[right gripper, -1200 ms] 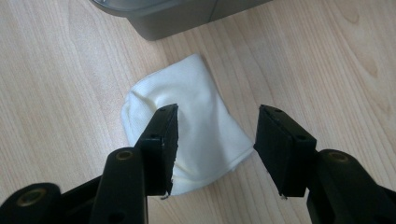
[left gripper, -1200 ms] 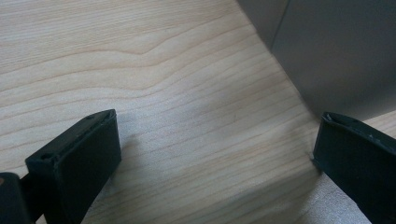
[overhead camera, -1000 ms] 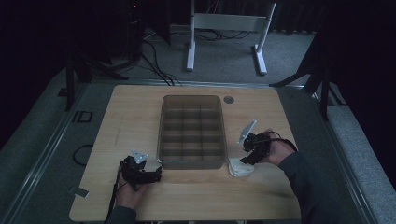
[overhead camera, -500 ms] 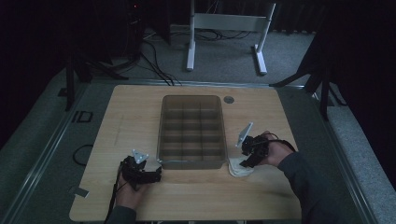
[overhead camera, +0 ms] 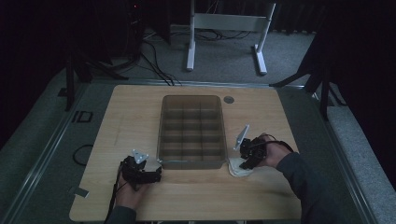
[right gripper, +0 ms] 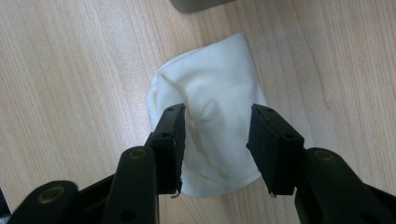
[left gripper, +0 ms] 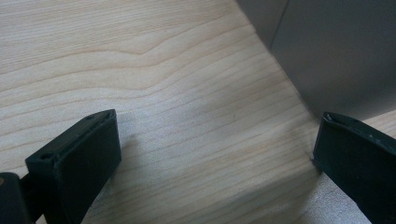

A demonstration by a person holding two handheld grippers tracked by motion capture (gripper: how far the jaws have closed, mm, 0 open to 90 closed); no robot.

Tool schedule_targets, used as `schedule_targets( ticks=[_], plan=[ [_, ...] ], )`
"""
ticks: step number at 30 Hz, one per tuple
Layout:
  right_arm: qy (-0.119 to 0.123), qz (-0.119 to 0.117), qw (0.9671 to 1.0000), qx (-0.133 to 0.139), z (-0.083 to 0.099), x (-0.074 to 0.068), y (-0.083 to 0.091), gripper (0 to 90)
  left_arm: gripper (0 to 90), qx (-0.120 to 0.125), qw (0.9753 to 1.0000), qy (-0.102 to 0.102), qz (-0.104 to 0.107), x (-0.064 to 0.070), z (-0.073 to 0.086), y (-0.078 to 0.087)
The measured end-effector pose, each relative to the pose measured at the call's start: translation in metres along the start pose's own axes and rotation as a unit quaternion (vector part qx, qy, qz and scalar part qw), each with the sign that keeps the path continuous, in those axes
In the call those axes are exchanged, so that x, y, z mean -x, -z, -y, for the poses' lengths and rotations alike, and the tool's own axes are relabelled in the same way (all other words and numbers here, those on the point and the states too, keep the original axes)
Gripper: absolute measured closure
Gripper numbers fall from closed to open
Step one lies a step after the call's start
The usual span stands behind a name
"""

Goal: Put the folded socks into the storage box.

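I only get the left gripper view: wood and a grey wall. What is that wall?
Observer: It is the near left corner of a divided tray in the middle of the table.
Operator: What is the other hand doing?
Observer: The right gripper is over a white cloth, fingers open either side of its folds.
Operator: Where is that cloth?
Observer: On the wood beside the tray's near right corner.
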State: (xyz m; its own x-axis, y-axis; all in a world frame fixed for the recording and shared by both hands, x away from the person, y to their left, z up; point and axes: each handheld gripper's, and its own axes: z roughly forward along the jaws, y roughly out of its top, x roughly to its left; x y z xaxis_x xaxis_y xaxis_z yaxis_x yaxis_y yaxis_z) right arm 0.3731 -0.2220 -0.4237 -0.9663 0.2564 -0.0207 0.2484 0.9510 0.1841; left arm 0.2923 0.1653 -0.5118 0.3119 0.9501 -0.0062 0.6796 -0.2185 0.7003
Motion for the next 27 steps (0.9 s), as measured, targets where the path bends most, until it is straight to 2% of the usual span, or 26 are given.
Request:
schedule_targets(
  ticks=[5,14,27],
  plan=[
    [0.004,-0.006,0.9999,-0.009,-0.001,0.0,-0.003,55.7,1.0,0.0,1.0,0.0,0.0,0.0,0.0,0.0],
    [0.008,-0.016,0.9995,-0.026,-0.004,-0.002,-0.01,49.2,1.0,0.0,1.0,0.0,0.0,0.0,0.0,0.0],
    [0.021,-0.008,0.998,-0.059,-0.009,-0.01,-0.027,42.1,1.0,0.0,1.0,-0.001,0.0,0.0,0.0,0.0]
  ],
)
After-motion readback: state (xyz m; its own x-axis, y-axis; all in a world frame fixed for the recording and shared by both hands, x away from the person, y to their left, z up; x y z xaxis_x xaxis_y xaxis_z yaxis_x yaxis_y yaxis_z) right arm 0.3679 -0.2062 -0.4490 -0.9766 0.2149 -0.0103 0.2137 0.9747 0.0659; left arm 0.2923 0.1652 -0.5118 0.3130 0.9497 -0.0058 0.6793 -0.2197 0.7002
